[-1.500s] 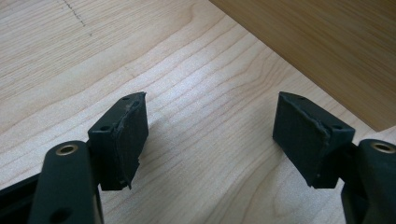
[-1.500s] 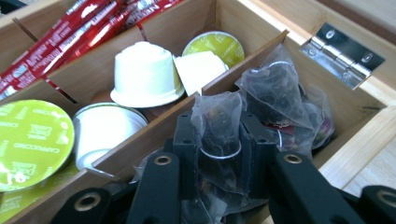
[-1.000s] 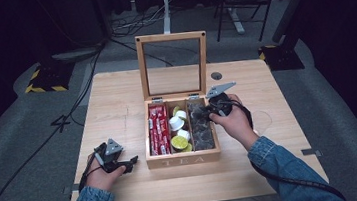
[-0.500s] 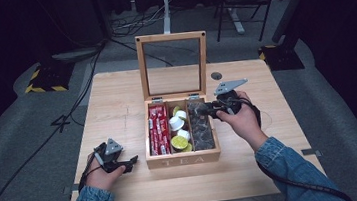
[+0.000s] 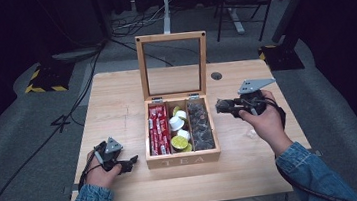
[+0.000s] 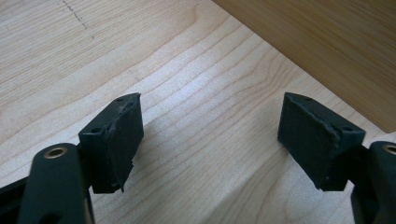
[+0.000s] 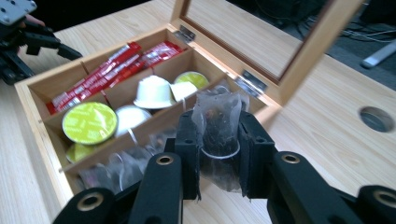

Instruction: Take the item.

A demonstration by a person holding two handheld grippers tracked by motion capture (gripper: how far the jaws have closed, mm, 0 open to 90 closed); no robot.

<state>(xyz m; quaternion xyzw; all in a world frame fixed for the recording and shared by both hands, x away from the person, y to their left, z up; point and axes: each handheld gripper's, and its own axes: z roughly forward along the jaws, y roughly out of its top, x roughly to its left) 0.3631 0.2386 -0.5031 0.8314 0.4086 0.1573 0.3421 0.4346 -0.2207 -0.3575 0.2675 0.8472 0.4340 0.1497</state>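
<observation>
Held thing: a clear tea bag [image 7: 218,135] with dark leaves inside, pinched between the jaws of the right gripper [image 7: 219,156] at the lower middle of the right gripper view; in the high view that gripper [image 5: 225,106] hangs right of the tea box [image 5: 183,159], just past its right wall.
How it will handle: probably very light, soft and crinkly; the wrapper looks slick and could slide or fold under a loose pinch, and a hard squeeze would likely crush the contents.
Where to hold: across the middle of the pouch, as now, with both pads flat on its faces; the top edge sticks up free above the jaws.
Right jaws: closed narrow on the tea bag.
Left gripper [image 5: 128,162]: low on the table [image 5: 115,94] at the lower left of the high view, just beside the box's left front corner; its jaws have just been opening and stand wide apart with bare wood between the pads [image 6: 122,140].
Box contents: red sachets [image 5: 158,130] in the left compartment, round capsules [image 5: 178,130] in the middle, more clear bags [image 5: 201,126] in the right.
Edges: the raised glass lid [image 5: 172,63] stands upright behind the box; the box walls and dividers could catch a dangling bag.
Open room: bare table right of the box, a round cable hole [image 5: 216,76] at the upper right, a small clear scrap [image 5: 252,133] near the right wrist.
</observation>
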